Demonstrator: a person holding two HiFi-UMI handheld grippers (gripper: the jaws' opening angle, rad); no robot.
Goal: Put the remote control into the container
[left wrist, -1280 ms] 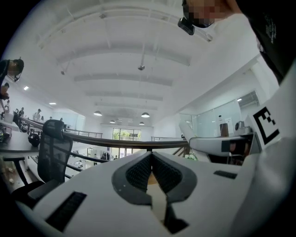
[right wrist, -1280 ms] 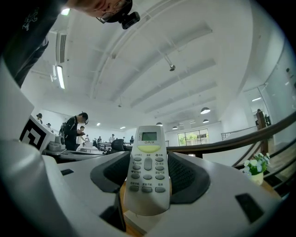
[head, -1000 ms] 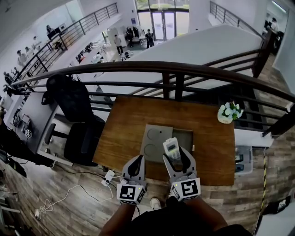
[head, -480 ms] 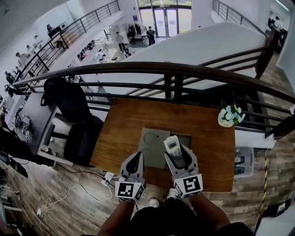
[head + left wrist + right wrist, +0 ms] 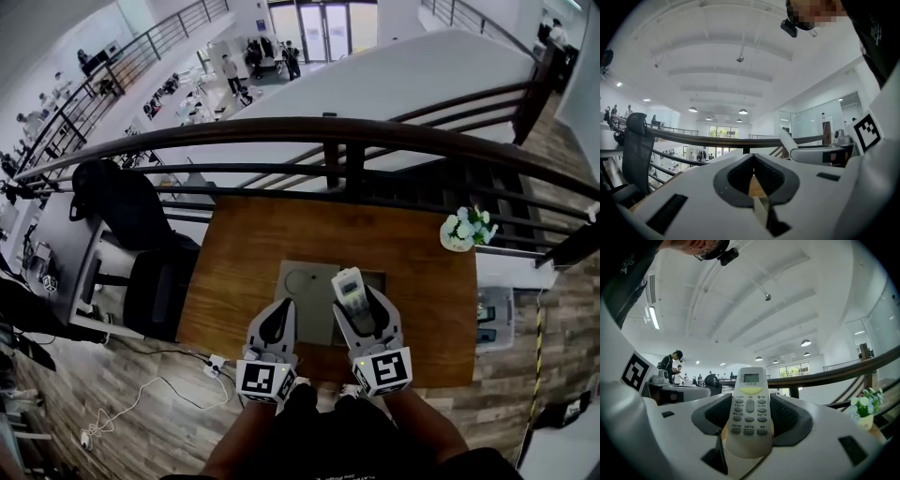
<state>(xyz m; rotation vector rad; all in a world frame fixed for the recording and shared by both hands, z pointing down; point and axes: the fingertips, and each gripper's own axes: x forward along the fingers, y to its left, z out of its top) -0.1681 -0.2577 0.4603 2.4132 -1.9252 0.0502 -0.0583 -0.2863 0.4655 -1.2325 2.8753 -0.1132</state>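
head view: i've got both grippers low over the near edge of the wooden table (image 5: 244, 244). the right gripper (image 5: 361, 302) has the remote (image 5: 348, 290) clamped between its jaws, with the screen end sticking out past the tips, away from me. from up here the remote sits over the right part of the grey container (image 5: 302, 281), which lies flat on the table near the front edge. can't tell how high above it the remote is. the left gripper (image 5: 279, 314) is just beside the right one, over the container's near left corner. a small pot of white flowers (image 5: 466, 228) stands at the far right of the table, well apart from all that. a dark railing (image 5: 328, 131) runs behind the table and a black chair (image 5: 127, 211) is off to the left.

left gripper view: the left gripper (image 5: 753, 158) has its jaws pressed together with nothing in them, just a sliver of wood showing through the gap behind the tips.

right gripper view: the right gripper (image 5: 750, 397) is closed on the remote (image 5: 749, 416), pads squeezing both long sides and buttons facing the camera. the flowers (image 5: 862, 408) show at the right edge.
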